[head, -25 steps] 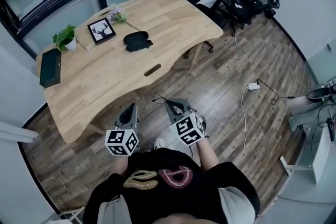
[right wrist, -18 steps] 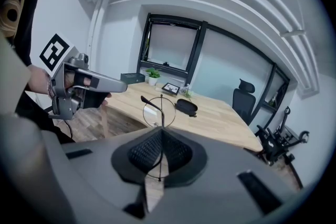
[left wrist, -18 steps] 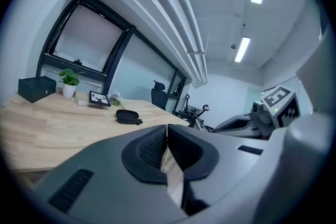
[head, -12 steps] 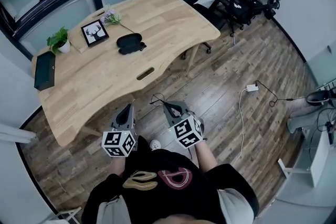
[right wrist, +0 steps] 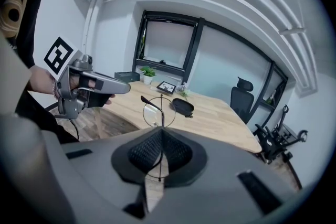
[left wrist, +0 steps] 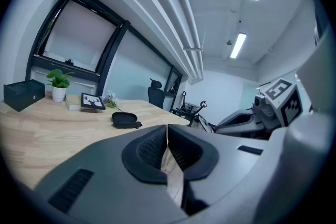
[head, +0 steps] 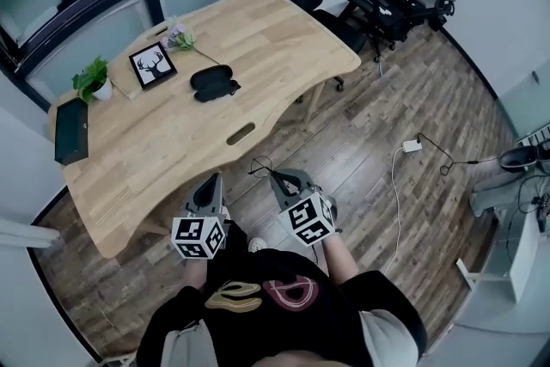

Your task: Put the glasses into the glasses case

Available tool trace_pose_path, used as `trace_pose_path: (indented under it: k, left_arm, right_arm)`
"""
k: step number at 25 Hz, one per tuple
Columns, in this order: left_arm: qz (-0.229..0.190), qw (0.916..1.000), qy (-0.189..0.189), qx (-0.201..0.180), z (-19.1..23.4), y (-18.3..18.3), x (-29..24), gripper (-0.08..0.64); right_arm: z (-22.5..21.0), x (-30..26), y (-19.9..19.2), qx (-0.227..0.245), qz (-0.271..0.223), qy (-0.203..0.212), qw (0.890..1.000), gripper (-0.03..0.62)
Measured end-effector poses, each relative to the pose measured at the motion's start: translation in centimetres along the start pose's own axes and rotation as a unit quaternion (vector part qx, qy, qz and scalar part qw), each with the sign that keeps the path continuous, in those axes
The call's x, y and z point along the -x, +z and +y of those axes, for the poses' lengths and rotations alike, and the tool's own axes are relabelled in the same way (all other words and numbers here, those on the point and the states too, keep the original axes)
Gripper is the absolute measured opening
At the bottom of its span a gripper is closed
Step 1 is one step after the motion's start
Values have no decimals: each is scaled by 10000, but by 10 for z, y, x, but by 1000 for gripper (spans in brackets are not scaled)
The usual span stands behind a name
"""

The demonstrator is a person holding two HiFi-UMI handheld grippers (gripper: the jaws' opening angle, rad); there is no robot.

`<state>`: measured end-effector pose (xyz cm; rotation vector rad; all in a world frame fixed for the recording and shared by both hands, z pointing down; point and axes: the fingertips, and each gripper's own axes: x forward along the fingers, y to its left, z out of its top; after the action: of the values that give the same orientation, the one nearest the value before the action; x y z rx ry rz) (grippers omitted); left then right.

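Two grippers: the left gripper [head: 211, 179] and right gripper [head: 282, 177] are held out side by side in front of the person. Both are on the near side of the case [head: 214, 82] and over the floor, not yet above the tabletop [head: 266, 26].
Change: over the last second the case has slid a little lower in the head view, toward both grippers. The tabletop's near edge has come with it, and the grippers have kept their spacing. I read that as the person closing in on the case with both hands carried along.
Meaning for the task: this looks like the carry. The glasses [right wrist: 157, 109] have not reached the case, which lies alone well ahead of them. From here I cannot tell whether the case is open or closed.
Right fingers: these fingers [right wrist: 144, 155] are closed on the thin wire frame of the glasses. One round lens stands up just past the tips and a temple sticks out sideways. The case lies beyond it, a little to the right.
Left fingers: pressed together with nothing between them, aimed roughly toward the case.
Glasses: in the right gripper, well short of the case and still off the tabletop.
Likely next: if the case is shut, the free left gripper will probably have to open or steady it.
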<state>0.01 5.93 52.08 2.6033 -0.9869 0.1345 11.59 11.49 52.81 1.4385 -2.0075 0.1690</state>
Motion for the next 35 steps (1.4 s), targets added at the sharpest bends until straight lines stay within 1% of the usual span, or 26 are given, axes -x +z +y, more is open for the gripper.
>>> trace_pose_path:
  k: [12, 17, 21, 28, 32, 35]
  left_arm:
    - [166, 9996, -93, -222, 68, 28, -60, 18]
    - [217, 9994, -100, -244, 104, 40, -79, 18]
    - [253, 9992, -180, -270, 124, 46, -91, 18]
    - [384, 9974, -449, -405, 150, 58, -101, 18]
    - [318, 9980, -403, -366, 163, 67, -105, 18]
    - [370, 9982, -371, -296, 167, 63, -106, 18]
  right_arm:
    - [-33, -77, 41, -11, 144, -9, 9999, 12]
    - [-38, -110, 61, -20, 158, 2, 9999, 12]
    - [-39, -131, 72, -34, 191, -25, 9998, 12]
    - [-43, -155, 93, 31, 227, -181, 9996, 12]
    - [-47, -163, 103, 146, 225, -195, 9995, 12]
    - [-49, -168, 106, 218, 236, -143, 9994, 12]
